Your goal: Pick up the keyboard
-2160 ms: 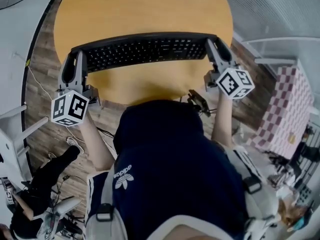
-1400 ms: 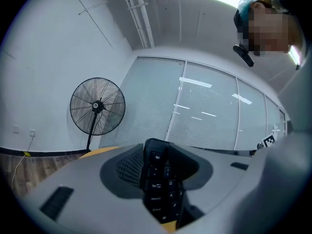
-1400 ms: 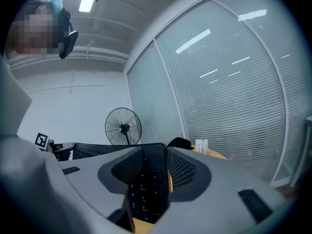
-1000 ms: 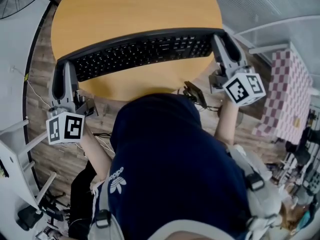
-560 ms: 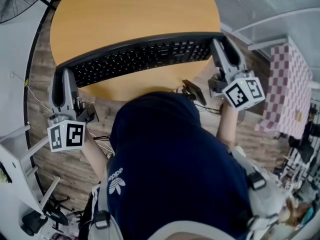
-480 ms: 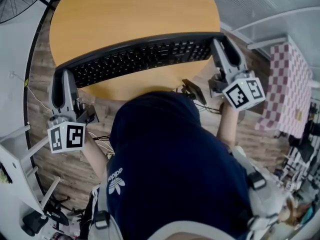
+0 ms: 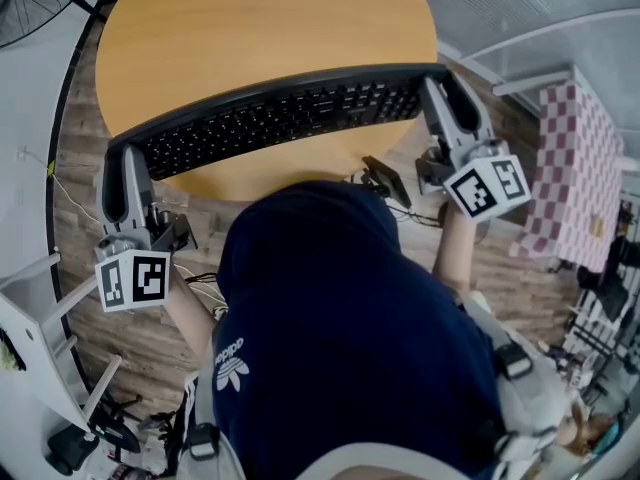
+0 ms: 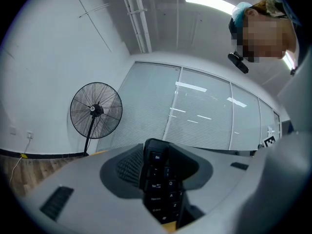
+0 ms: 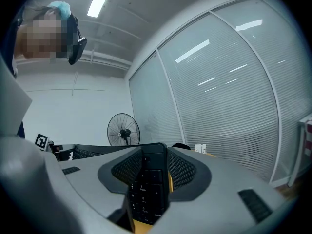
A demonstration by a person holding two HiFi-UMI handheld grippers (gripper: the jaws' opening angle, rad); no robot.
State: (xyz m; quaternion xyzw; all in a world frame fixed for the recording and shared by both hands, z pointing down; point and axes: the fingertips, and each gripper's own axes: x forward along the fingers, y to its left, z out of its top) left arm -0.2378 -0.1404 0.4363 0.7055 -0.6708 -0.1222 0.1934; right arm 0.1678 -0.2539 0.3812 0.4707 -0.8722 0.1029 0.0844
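Black keyboard (image 7: 280, 113) held by both ends, stretched over near edge of round wooden desk (image 7: 250, 28). Left tongs (image 7: 120, 158) clenched on keyboard's left end, Esc-key corner pinched between jaws. Right tongs (image 7: 437, 86) clenched on right end, edge keys pinched between jaws. Cannot tell whether keyboard touches desk. Standing fan (image 8: 95, 112) by white wall; blinds (image 9: 234, 106) along glass partition.

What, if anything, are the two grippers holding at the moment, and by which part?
Both hold the black keyboard: the left gripper is shut on its left end, by the Esc key, and the right gripper on its right end.
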